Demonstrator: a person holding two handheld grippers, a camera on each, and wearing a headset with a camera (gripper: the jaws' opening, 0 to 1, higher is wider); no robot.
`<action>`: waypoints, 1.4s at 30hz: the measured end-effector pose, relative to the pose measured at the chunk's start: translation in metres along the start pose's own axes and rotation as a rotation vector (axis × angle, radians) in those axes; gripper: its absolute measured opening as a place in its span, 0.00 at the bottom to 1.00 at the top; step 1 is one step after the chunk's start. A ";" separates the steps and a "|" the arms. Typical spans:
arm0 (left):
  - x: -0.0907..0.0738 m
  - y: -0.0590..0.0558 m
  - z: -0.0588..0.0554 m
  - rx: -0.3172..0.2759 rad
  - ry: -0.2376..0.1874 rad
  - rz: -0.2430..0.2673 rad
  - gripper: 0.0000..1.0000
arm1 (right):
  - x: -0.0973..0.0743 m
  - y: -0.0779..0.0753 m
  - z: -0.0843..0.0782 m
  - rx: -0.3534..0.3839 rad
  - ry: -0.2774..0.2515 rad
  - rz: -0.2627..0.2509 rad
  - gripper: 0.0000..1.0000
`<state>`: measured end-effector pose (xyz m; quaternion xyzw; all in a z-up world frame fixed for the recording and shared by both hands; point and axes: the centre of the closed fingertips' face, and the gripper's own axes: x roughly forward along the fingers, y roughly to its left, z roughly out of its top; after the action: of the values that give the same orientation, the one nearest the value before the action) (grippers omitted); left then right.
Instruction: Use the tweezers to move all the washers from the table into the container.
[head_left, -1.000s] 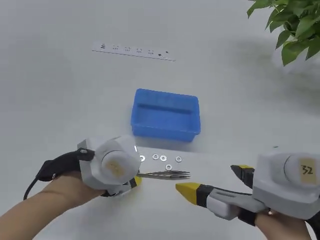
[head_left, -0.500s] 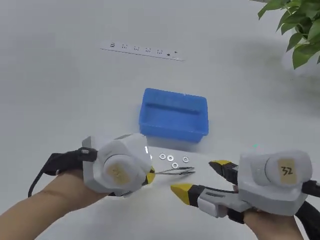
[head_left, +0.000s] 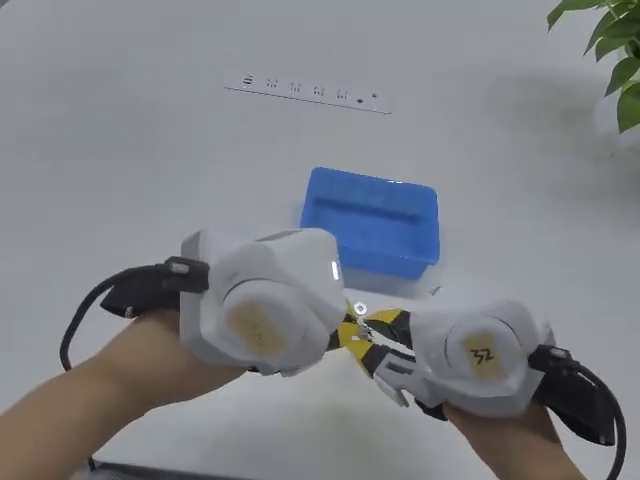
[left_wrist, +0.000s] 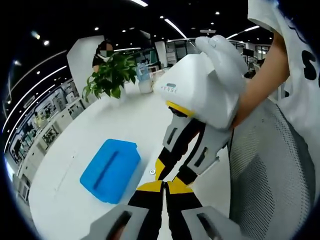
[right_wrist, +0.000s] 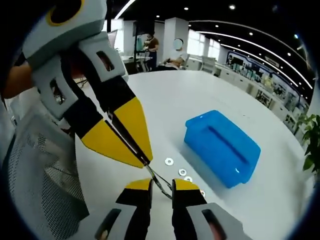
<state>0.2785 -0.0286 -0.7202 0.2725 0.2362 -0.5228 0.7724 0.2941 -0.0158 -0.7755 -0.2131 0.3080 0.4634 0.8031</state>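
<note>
A second ago the right gripper (right_wrist: 161, 186) sat well apart at the lower right of the head view with its fingers spread wide. Half a second ago it was nearer. Now we have brought it in against the left gripper (left_wrist: 164, 187), and the two meet nose to nose low in the centre of the head view. The left fingers (right_wrist: 125, 131) are pinched together on the tweezers (right_wrist: 155, 179), as before. In the right gripper view the right fingers (right_wrist: 186, 192) have narrowed to a slim gap at the bottom centre of the frame, and the tweezers' free end runs down into it. We cannot tell whether they press on the legs yet or only bracket them.

The washers (right_wrist: 169, 161) lie loose on the tabletop (head_left: 150, 170) in a short row just right of centre in the right gripper view, between the tweezers and the blue container (head_left: 390, 256). That container sits just above centre in the head view. Its shift across that view is our head moving, not the box.

We judge this to be a handover, or a two-handed hold on the tweezers, being set up. No washer has been lifted, so the transfer itself has not begun.
</note>
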 end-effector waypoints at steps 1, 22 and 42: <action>-0.001 0.000 0.003 0.004 -0.006 -0.001 0.00 | 0.000 0.000 0.003 -0.004 -0.008 0.003 0.11; -0.016 0.042 -0.014 0.004 0.037 0.087 0.00 | 0.032 -0.005 0.042 0.052 -0.087 0.101 0.08; -0.015 0.048 -0.020 -0.038 0.034 0.098 0.00 | 0.039 -0.005 0.041 0.137 -0.077 0.151 0.09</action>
<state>0.3171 0.0093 -0.7171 0.2778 0.2454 -0.4751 0.7980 0.3256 0.0310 -0.7728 -0.1160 0.3228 0.5083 0.7899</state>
